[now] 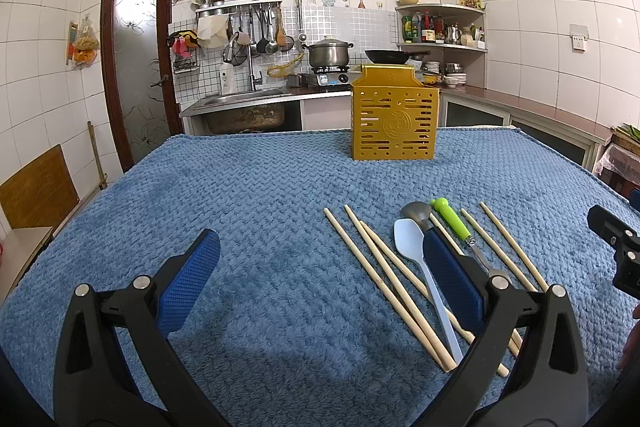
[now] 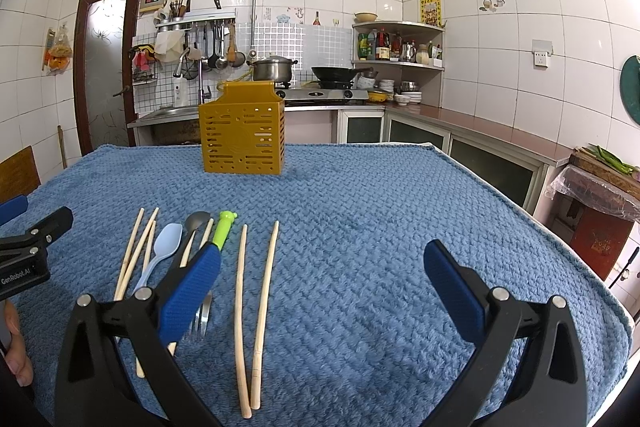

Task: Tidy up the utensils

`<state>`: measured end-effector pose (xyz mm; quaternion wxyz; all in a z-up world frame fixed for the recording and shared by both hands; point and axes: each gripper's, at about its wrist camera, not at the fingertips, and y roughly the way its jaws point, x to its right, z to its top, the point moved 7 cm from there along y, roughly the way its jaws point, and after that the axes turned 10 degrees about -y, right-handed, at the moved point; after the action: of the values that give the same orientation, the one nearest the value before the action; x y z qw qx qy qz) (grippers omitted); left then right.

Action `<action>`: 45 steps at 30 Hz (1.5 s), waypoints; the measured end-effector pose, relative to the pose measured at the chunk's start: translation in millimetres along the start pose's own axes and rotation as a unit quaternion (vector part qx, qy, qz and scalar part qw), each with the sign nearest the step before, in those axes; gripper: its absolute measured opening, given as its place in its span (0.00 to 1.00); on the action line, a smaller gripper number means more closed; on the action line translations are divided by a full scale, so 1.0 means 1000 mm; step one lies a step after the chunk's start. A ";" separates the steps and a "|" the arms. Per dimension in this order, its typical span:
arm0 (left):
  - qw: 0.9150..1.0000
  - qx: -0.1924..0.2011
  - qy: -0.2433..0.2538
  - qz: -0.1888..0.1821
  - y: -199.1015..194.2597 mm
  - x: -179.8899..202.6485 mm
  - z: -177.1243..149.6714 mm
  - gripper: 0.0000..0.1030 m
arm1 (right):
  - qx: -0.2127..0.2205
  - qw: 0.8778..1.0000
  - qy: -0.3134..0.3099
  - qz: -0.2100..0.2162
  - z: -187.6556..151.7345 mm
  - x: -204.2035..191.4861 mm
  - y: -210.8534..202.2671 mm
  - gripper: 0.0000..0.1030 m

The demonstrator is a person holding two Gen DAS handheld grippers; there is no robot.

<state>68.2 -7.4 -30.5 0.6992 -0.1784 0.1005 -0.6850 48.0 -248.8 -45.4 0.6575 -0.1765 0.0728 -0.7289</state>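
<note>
Right wrist view first: my right gripper (image 2: 322,281) hangs above the blue-covered surface (image 2: 380,211) with its jaws spread wide, nothing between them. The utensils lie in a loose row to its left: two chopsticks (image 2: 256,311) side by side almost under the left finger, then the green-handled fork (image 2: 222,233), a metal spoon (image 2: 197,221), a pale blue spoon (image 2: 166,239) and more chopsticks crossing each other. The yellow slotted holder (image 2: 243,137) stands upright at the far side, well apart from the row.

Over on the left wrist view, my left gripper (image 1: 320,269) is spread open too, empty, over bare blanket just left of the row.

I'd say nothing is sorted yet. My call: take the separate chopstick pair first, jaws across both sticks near mid-length so they lift level, then carry them to the holder and drop them in vertically.
</note>
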 end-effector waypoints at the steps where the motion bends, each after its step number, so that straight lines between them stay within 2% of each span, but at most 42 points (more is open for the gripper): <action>1: 1.000 0.000 0.000 0.000 0.000 0.000 0.000 0.95 | 0.000 1.000 0.000 0.000 0.000 0.000 0.000 0.96; 26: 1.000 -0.005 -0.004 -0.002 0.004 0.003 -0.004 0.95 | -0.001 1.000 -0.001 0.000 0.000 0.001 -0.001 0.96; 35: 1.000 -0.028 -0.014 0.004 0.013 -0.008 -0.003 0.95 | -0.042 0.999 0.002 0.014 -0.012 0.014 0.007 0.96; 40: 0.998 -0.062 -0.022 0.008 0.022 -0.011 -0.003 0.95 | -0.060 0.998 -0.009 0.028 -0.010 0.003 0.020 0.96; 43: 0.993 -0.116 -0.029 0.012 0.037 -0.013 -0.002 0.95 | -0.063 0.997 -0.015 0.032 -0.001 0.000 0.028 0.96; 45: 0.990 -0.136 -0.037 0.014 0.044 -0.014 -0.002 0.95 | -0.070 0.997 -0.023 0.027 0.005 -0.004 0.039 0.96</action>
<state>107.2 6.3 -50.7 0.6816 -0.2955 0.1689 -0.6478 86.3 -248.7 -54.6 0.6649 -0.2367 0.1128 -0.6995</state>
